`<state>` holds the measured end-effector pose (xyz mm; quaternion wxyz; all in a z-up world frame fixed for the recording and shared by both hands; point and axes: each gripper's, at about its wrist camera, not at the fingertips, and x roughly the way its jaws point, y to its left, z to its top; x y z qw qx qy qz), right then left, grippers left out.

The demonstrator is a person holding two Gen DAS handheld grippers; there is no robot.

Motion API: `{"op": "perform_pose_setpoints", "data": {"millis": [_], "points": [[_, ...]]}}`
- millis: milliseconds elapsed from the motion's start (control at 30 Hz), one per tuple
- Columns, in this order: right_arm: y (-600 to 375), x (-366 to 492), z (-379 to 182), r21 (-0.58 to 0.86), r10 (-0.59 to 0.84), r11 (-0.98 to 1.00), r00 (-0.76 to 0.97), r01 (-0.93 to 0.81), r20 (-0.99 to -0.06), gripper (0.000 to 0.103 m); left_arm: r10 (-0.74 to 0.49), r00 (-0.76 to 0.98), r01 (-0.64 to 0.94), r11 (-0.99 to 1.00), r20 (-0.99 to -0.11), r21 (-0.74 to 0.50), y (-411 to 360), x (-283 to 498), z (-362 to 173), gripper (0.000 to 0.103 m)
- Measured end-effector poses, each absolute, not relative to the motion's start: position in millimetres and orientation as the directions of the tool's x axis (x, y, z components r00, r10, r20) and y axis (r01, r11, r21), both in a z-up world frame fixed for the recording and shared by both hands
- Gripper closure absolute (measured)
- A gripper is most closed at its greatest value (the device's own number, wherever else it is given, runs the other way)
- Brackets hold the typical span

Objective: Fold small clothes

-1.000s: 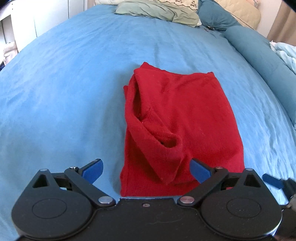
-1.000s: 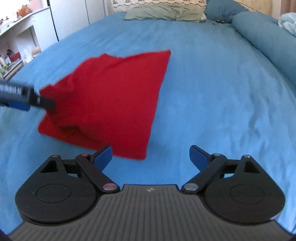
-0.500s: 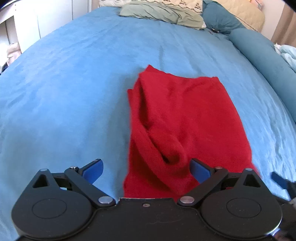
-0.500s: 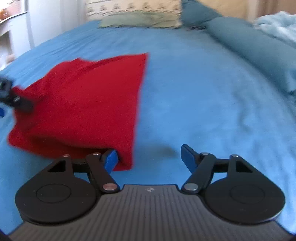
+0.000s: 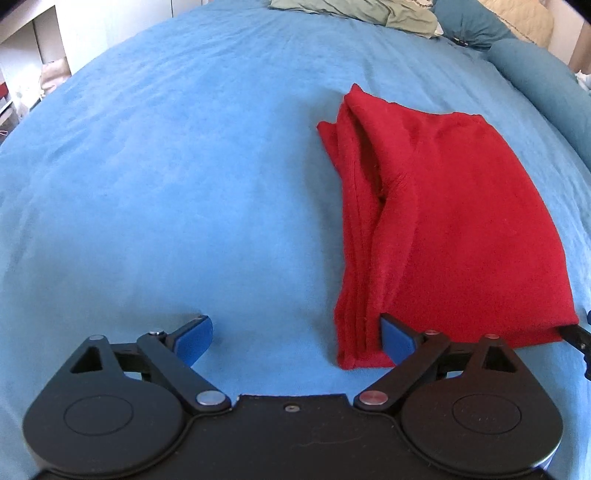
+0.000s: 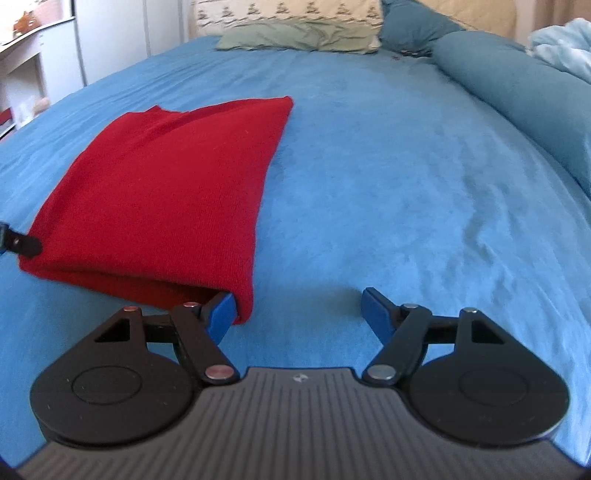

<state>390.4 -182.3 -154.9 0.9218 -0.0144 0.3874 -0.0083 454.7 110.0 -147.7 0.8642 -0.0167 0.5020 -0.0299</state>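
Note:
A red garment [image 5: 443, 221] lies folded lengthwise on the blue bedspread [image 5: 166, 166]. Its layered edge is on the left side. My left gripper [image 5: 295, 336] is open at the garment's near left corner, and its right finger touches the layered edge. The garment also shows in the right wrist view [image 6: 177, 184]. My right gripper [image 6: 299, 308] is open at the near right corner, with its left finger at the open hem. Neither gripper holds anything.
Green and patterned pillows [image 6: 295, 33] lie at the head of the bed. A long teal bolster [image 6: 517, 107] runs along the right side. White furniture [image 6: 40, 62] stands beyond the bed's left edge.
Both grippers have shifted outward, the left one to the left and the right one to the right. Each now has only its inner finger at a near corner of the garment.

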Motion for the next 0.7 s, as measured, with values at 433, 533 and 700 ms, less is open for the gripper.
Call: {"op": "perform_pose_setpoints", "data": {"millis": [433,533,700], "points": [[-231,435,-56,0.282,0.261,0.957,0.614,-0.064,-0.745,0.000,-0.232,0.438,0.205,0.966,-0.868,-0.155,95,527,-74,0.000],[-228,471,-59,0.338,0.313,0.939,0.570,-0.066,-0.760,0.000,-0.304,0.402,0.178,0.951,-0.864,-0.252,100,557,-92,0.001],[-223,520,-96,0.422,0.377,0.906,0.504,-0.027,-0.777,0.000,-0.348,0.361,0.177,0.936,-0.865,-0.303,98,590,-122,0.012]]}}
